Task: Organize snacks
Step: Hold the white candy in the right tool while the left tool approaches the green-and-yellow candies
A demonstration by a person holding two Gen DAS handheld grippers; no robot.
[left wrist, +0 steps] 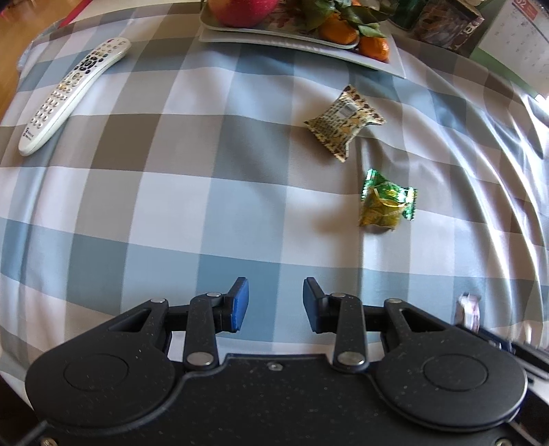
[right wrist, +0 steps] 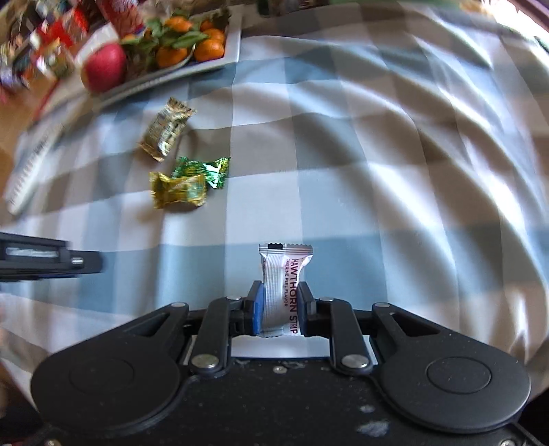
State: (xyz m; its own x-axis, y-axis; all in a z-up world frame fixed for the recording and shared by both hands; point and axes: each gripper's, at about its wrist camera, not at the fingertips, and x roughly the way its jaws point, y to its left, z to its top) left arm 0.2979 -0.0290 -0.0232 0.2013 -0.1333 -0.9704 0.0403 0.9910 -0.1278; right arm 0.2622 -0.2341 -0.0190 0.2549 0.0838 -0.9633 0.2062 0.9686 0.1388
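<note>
My right gripper [right wrist: 280, 302] is shut on a white hawthorn strip packet [right wrist: 283, 274] and holds it above the checked tablecloth. My left gripper [left wrist: 275, 302] is open and empty, low over the cloth. Ahead and right of it lie a gold patterned snack packet [left wrist: 345, 121] and a green and yellow candy pair [left wrist: 386, 200]. In the right wrist view the gold packet [right wrist: 166, 128], the green candy [right wrist: 202, 169] and the yellow candy [right wrist: 178, 190] lie to the far left.
A white tray [left wrist: 391, 63] with a red apple [left wrist: 243, 10] and tangerines [left wrist: 374, 46] stands at the back; it also shows in the right wrist view [right wrist: 233, 44]. A white remote [left wrist: 68, 92] lies at the left. Boxes and a calendar [left wrist: 514, 37] stand at the back right.
</note>
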